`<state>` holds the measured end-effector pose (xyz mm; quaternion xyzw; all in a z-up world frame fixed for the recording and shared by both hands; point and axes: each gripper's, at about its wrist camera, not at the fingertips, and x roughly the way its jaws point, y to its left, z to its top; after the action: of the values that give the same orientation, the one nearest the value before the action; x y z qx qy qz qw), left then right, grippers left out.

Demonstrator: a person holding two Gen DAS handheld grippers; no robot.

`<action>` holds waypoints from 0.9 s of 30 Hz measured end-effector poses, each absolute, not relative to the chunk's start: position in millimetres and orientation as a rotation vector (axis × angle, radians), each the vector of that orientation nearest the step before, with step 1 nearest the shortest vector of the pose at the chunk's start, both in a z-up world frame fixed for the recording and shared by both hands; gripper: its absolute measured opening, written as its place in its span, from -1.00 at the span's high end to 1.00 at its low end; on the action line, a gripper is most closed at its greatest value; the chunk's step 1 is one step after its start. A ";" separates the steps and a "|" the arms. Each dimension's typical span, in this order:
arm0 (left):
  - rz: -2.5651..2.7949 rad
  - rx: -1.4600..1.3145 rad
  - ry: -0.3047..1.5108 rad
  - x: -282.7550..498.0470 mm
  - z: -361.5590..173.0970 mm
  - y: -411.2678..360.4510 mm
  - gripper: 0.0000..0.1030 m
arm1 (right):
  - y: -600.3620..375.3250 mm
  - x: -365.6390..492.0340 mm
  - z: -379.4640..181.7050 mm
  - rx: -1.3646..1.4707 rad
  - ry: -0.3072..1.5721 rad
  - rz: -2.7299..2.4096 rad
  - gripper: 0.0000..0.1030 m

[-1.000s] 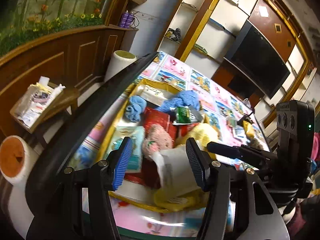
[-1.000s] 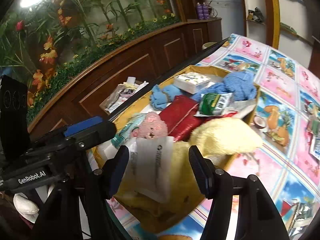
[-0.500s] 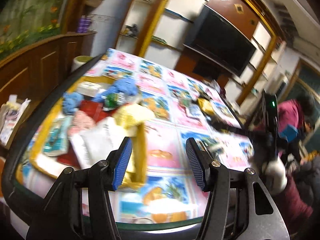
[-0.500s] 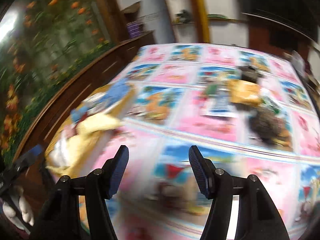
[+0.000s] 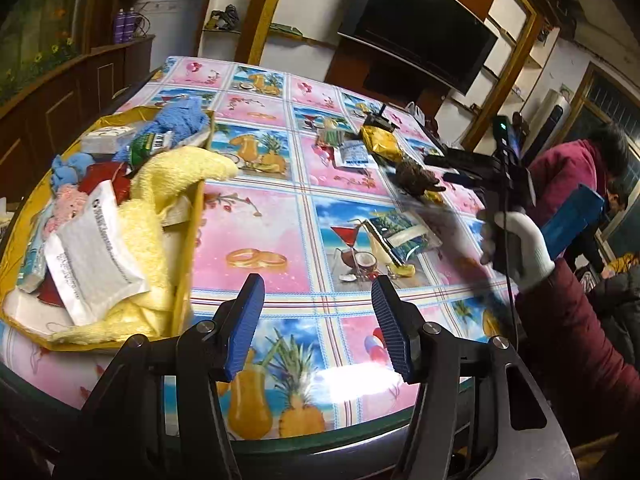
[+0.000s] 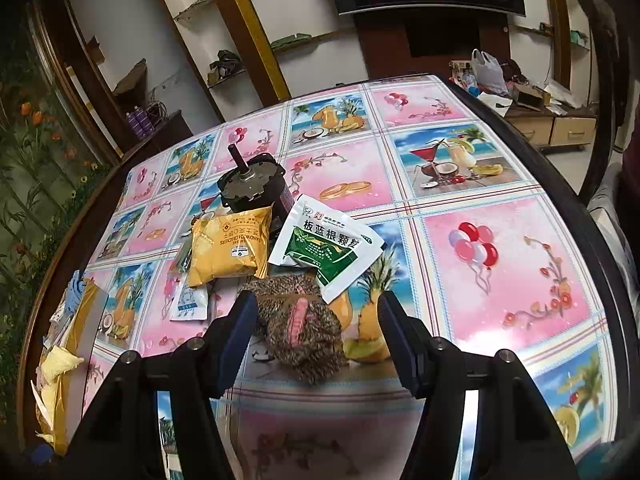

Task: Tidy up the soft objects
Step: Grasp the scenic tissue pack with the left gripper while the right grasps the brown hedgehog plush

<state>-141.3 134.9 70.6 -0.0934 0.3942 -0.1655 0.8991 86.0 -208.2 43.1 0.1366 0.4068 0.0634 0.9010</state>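
A yellow box (image 5: pixel 188 240) stuffed with a yellow towel (image 5: pixel 160 184) and packets is seen at left; the left gripper (image 5: pixel 316 320) is held open over the tablecloth (image 5: pixel 260 220).

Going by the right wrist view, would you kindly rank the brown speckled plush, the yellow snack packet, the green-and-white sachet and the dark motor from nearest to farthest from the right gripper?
Measured from the right gripper:
1. Brown speckled plush, lying between the open fingers.
2. Green-and-white sachet, just beyond the plush, slightly right.
3. Yellow snack packet, beyond and left; close to the sachet's range, so this order is loose.
4. Dark motor, farthest back.
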 end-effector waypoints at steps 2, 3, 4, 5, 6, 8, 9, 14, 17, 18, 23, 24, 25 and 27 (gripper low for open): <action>-0.356 -0.172 0.822 -138.9 70.2 127.5 -0.09 | -201.0 93.7 35.6 0.272 0.861 0.162 -0.22; -0.363 -0.161 0.825 -137.4 70.1 123.4 -0.09 | -196.8 92.0 31.2 0.262 0.872 0.182 -0.22; -0.369 -0.150 0.827 -135.7 70.2 120.4 -0.09 | -189.7 91.4 27.6 0.253 0.881 0.221 -0.22; -0.378 -0.138 0.831 -133.5 70.4 115.6 -0.09 | -182.0 90.2 24.6 0.236 0.903 0.261 -0.20; -0.392 -0.129 0.836 -130.1 70.2 110.5 -0.09 | -174.3 86.9 22.4 0.215 0.922 0.280 -0.04; -0.420 -0.114 0.850 -121.9 69.0 99.6 -0.09 | -159.3 77.3 18.2 0.164 0.948 0.312 0.12; -0.430 -0.103 0.860 -116.4 67.6 92.2 -0.09 | -154.3 73.3 16.8 0.154 0.945 0.337 0.13; -0.496 0.090 0.903 -80.4 55.8 32.1 -0.09 | -153.4 56.9 18.8 0.152 0.951 0.361 0.13; -0.567 0.259 0.891 -63.9 44.8 -10.1 -0.09 | -174.3 56.8 20.8 0.226 0.939 0.331 0.13; -0.586 0.311 0.889 -57.9 39.6 -22.2 -0.08 | -181.7 57.6 21.2 0.263 0.934 0.337 0.13; -0.610 0.415 0.919 -32.0 18.6 -43.2 -0.10 | -209.6 59.7 19.6 0.387 0.927 0.342 0.12; -0.608 0.421 0.931 -27.4 13.9 -44.7 -0.13 | -210.8 60.1 19.3 0.396 0.930 0.341 0.12; -0.610 0.413 0.920 -24.8 12.4 -44.3 -0.46 | -210.3 60.9 19.8 0.403 0.930 0.343 0.12; -0.622 0.390 0.934 -19.4 7.7 -45.9 -0.66 | -208.5 60.4 22.5 0.406 0.924 0.355 0.12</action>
<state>-19.4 -45.9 7.7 0.1839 0.4400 -0.2930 0.8287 60.4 -208.5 22.5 0.1936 0.4403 0.1692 0.8603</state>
